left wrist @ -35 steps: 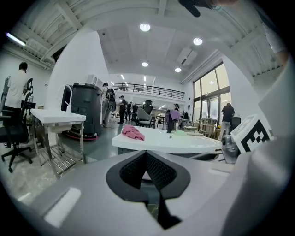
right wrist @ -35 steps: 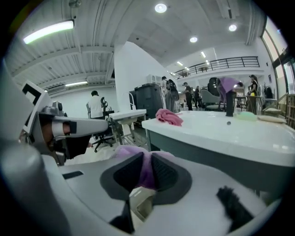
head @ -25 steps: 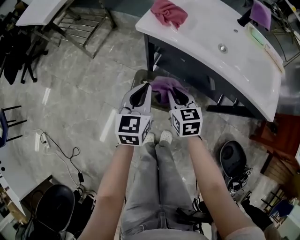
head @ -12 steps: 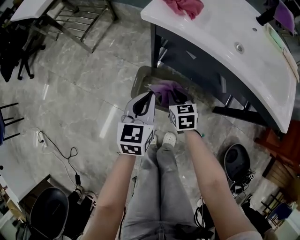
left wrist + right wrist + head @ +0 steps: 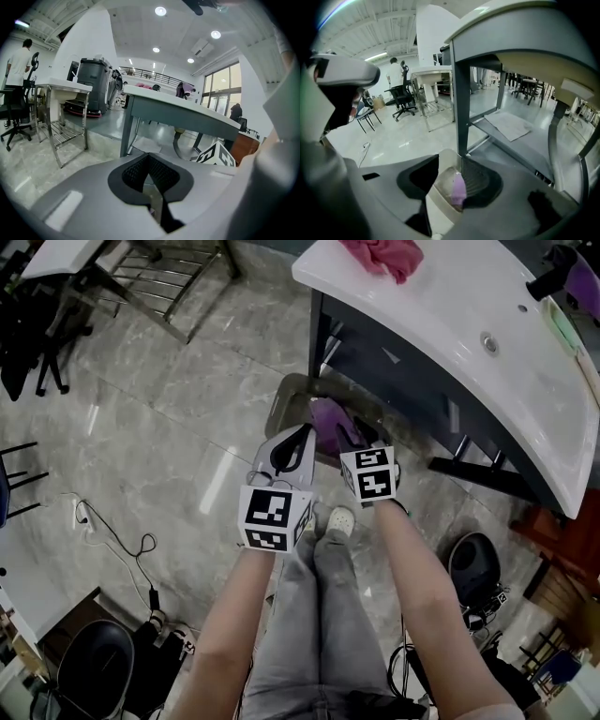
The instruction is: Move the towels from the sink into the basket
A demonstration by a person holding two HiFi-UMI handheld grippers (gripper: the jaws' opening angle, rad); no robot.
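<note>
PARTLY UNLOADED: A person stands over the squat grey plastic basket (image 5: pixel 284 397) on the stone floor, just beside the long white sink (image 5: pixel 450 306), with a two-jaw gripper in each hand. The right gripper (image 5: pixel 349 434) hangs above the basket with its jaws opening. Its own view shows the crumpled purple cloth towel (image 5: pixel 326 416) lying below, between the jaws. The towel appears free of the pads and already inside the basket, though the angle makes the last contact hard to judge. The left gripper (image 5: pixel 300 432) hovers just beside the right one, jaws pressed together on nothing.

A bunched pink cloth towel (image 5: pixel 382 253) lies at the sink's left end in the head view (a second purple cloth (image 5: pixel 587 279) drapes the dark tap (image 5: pixel 551 279) at the other end), so the job looks only partly done.

The towels should prove light, limp and in no way fragile. They will sag and trail from any single hold, and a thin pinch at an edge may slip. The sounder hold is judged to be a thick fold near the middle of the heap. That means jaws spread wide first, then closed deep into the cloth, and a lift high enough for the hanging corners to clear the sink's rim
</note>
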